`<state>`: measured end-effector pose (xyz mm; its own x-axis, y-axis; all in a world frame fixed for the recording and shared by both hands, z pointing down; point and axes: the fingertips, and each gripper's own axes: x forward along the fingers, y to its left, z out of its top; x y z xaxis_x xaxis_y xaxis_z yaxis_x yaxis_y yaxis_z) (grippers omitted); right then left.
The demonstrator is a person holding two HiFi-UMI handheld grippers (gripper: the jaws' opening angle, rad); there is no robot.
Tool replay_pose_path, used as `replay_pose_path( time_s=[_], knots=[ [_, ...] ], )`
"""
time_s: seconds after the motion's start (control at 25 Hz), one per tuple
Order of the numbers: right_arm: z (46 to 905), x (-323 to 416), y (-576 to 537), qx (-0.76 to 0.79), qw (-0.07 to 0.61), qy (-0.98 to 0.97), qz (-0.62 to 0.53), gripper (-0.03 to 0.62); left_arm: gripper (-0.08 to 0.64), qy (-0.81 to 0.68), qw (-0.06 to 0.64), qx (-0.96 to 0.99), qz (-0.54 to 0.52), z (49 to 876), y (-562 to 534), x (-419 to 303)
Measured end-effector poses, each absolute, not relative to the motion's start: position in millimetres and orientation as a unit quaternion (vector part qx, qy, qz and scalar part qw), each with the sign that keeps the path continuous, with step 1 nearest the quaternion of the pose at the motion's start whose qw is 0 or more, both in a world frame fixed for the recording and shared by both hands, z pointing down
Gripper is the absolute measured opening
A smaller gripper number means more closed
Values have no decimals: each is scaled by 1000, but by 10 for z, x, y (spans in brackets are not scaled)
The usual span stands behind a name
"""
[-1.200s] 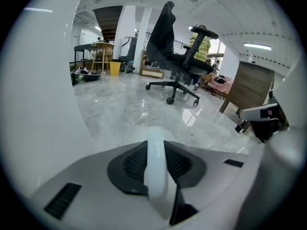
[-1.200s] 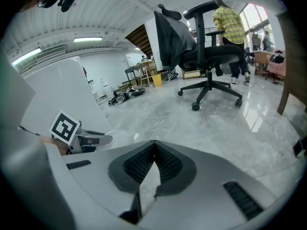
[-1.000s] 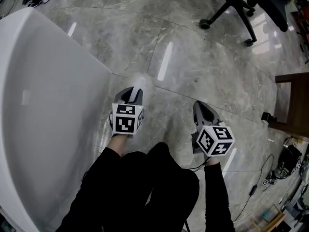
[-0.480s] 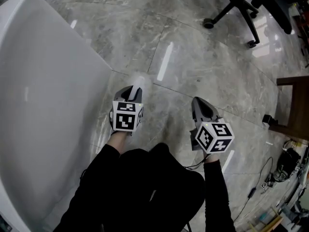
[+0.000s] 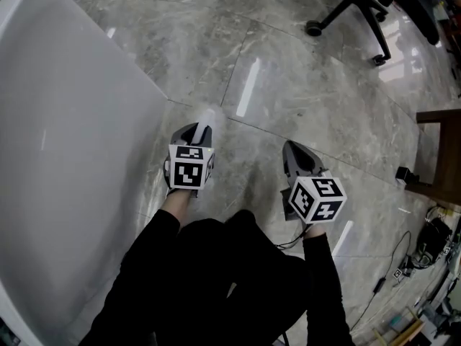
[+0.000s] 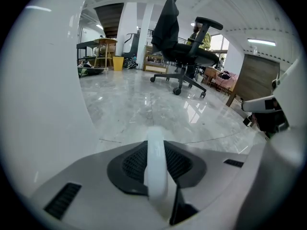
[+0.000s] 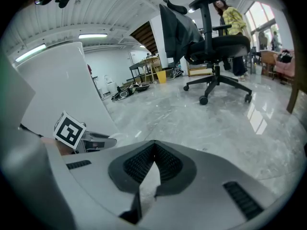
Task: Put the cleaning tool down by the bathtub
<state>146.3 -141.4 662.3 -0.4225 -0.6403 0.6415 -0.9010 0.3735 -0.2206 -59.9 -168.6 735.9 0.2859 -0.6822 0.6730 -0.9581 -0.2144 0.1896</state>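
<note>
Cleaning tool (image 6: 156,169): one, a pale translucent white strip, clamped between the jaws of the left gripper (image 6: 156,150), over the floor (image 5: 302,92) just beside the bathtub (image 5: 65,143)
Grippers: two; right gripper (image 7: 152,164) jaws pressed together, empty, farther from the bathtub
Bathtub: one, white
Office chair (image 7: 211,47): one, black, well away from the bathtub

Bright, even indoor light from ceiling tubes (image 7: 93,36) and far right windows (image 7: 263,20); long white glare streaks lie on the glossy floor (image 5: 288,71). The bathtub (image 5: 65,157) looks nearly washed out. Gripper views bulge, with black corners and a soft nearest foreground
</note>
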Motion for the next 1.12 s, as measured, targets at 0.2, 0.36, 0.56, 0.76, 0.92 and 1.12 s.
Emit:
replay_pose_path(
  time_s=[0.2,0.36,0.56,0.76,0.92,1.12],
  knots=[
    [6746,1384,-1425,480,237,-795,284,1,100,-550,301,743,234,7428,-1676,-579],
    [6870,1299,-1441,474,243,-795,289,1,100,-550,302,742,236,7475,-1661,-552],
    [7023,1178,-1459,463,258,-796,293,1,100,-549,308,739,239,7538,-1635,-539],
    [7102,1048,-1486,453,267,-798,294,0,100,-551,305,739,241,7579,-1647,-527],
    [7161,950,-1459,439,278,-804,289,1,100,-551,299,739,245,7595,-1663,-503],
    [7183,838,-1440,424,288,-810,285,0,101,-550,296,741,247,7599,-1674,-484]
  ],
)
